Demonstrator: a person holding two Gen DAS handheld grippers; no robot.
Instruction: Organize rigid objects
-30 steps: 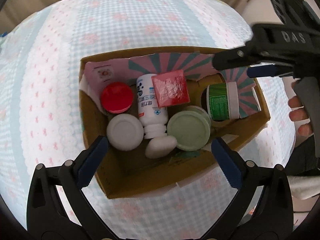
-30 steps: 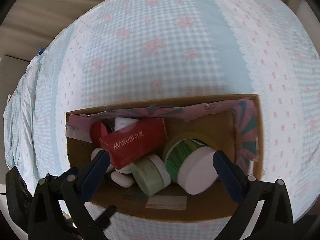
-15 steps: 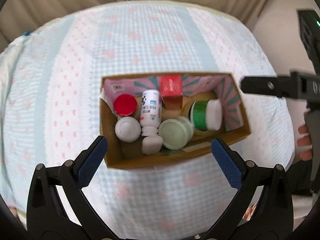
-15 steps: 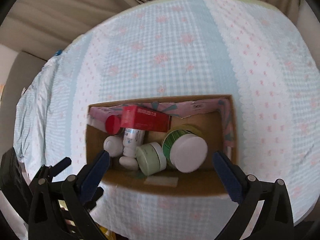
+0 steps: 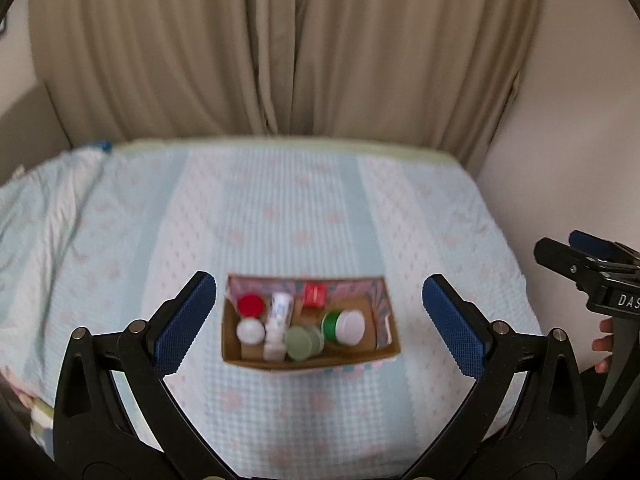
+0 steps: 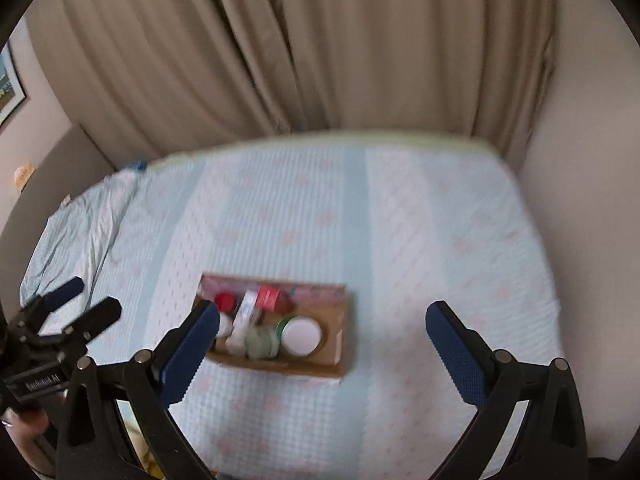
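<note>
**Items are in the box, both grippers empty**

The task looks almost finished, as far as I can judge. All the small items I can see are inside the cardboard box, which sits on the checked bedspread near its front edge, and nothing lies loose on the cloth around it.

Inside the box are a red-capped jar, a white-capped jar, a white bottle lying down, a small red carton, a pale green jar and a green jar with a white lid on its side. They are packed close and touch each other. The picture is blurred, so labels are not readable.

The left gripper is wide apart and holds nothing. The right gripper is also wide and empty. Both hang well apart from the box.
</note>
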